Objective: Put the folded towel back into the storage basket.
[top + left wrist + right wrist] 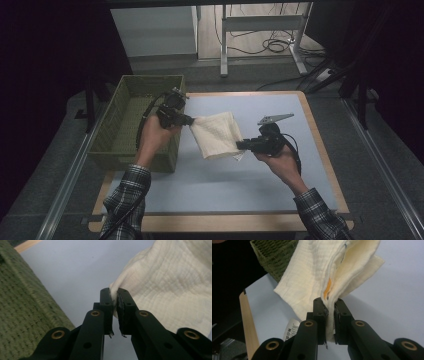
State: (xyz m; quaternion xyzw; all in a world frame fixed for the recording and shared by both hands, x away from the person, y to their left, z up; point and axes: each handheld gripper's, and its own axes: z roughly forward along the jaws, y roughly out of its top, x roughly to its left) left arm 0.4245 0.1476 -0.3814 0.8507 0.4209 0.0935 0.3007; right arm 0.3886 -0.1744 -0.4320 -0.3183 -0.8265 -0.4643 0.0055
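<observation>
A folded cream cloth (216,134) hangs in the air between my two grippers, above the pale blue table top (210,185). My left gripper (191,120) is shut on the cloth's upper left corner, right beside the green basket (131,120). In the left gripper view the jaws pinch the edge of the cloth (165,282). My right gripper (240,145) is shut on the cloth's lower right edge. In the right gripper view the cloth (322,272) rises from between the jaws in several layers, and a white care label (292,330) hangs below it.
The green woven basket stands on the table's left edge; its inside looks bare. A wooden rim (320,145) frames the blue surface. Beyond the table's far edge stand metal frame legs (223,45) and floor cables (272,46).
</observation>
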